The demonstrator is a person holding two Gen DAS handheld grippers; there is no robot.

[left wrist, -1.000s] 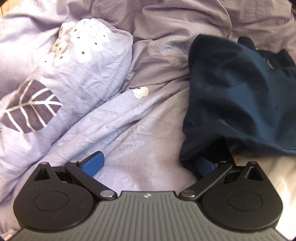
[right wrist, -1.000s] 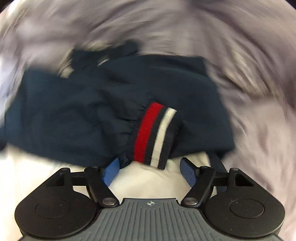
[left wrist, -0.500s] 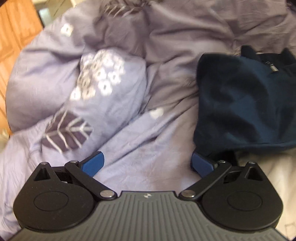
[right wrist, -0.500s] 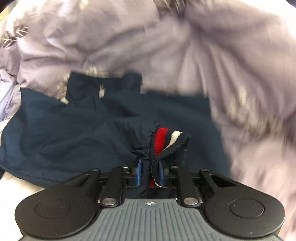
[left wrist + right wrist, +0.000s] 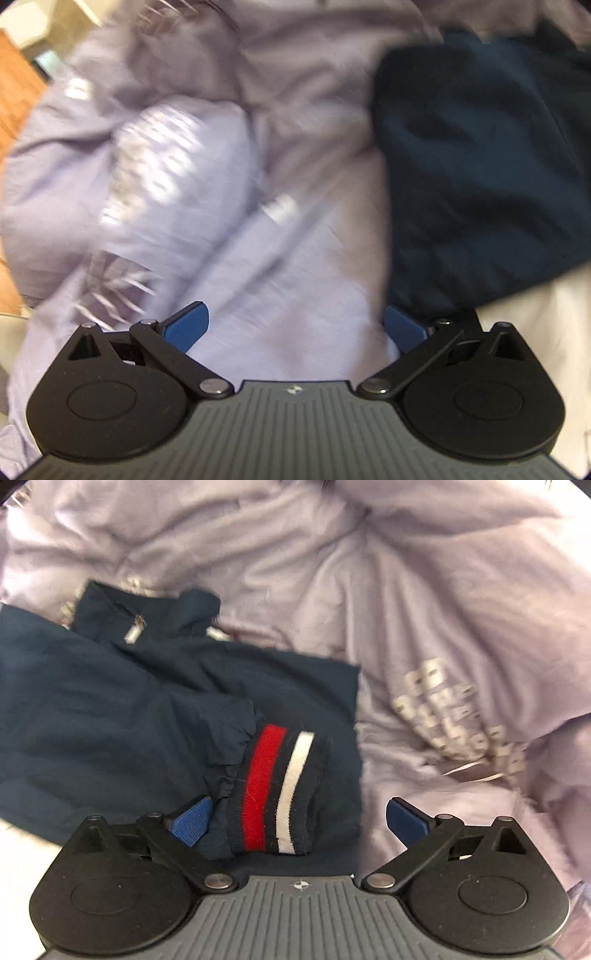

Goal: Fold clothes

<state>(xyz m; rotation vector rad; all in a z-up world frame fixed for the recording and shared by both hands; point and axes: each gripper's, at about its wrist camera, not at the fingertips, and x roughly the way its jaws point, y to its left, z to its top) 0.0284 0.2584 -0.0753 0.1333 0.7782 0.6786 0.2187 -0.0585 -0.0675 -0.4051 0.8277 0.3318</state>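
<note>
A navy jacket [image 5: 110, 709] lies partly folded on the bed, its zip collar [image 5: 136, 620] at the back. Its sleeve cuff [image 5: 277, 786], striped red and white, rests on top of the jacket body between the fingers of my right gripper [image 5: 299, 819], which stands open with the blue pads apart from the cuff. In the left wrist view the same jacket [image 5: 480, 166] fills the right side. My left gripper [image 5: 295, 325] is open over lilac bedding, its right pad [image 5: 400, 326] at the jacket's lower left edge. That view is blurred by motion.
A rumpled lilac duvet [image 5: 424, 609] with white flower and leaf prints surrounds the jacket and bulges at the left [image 5: 147, 177]. A white sheet [image 5: 535, 314] shows beneath the jacket's near edge. Wooden furniture [image 5: 18, 92] is at the far left.
My right gripper was shut on the striped cuff half a second ago and has opened, leaving the cuff flat on the jacket. My left gripper stayed open and is moving, blurring its view.
</note>
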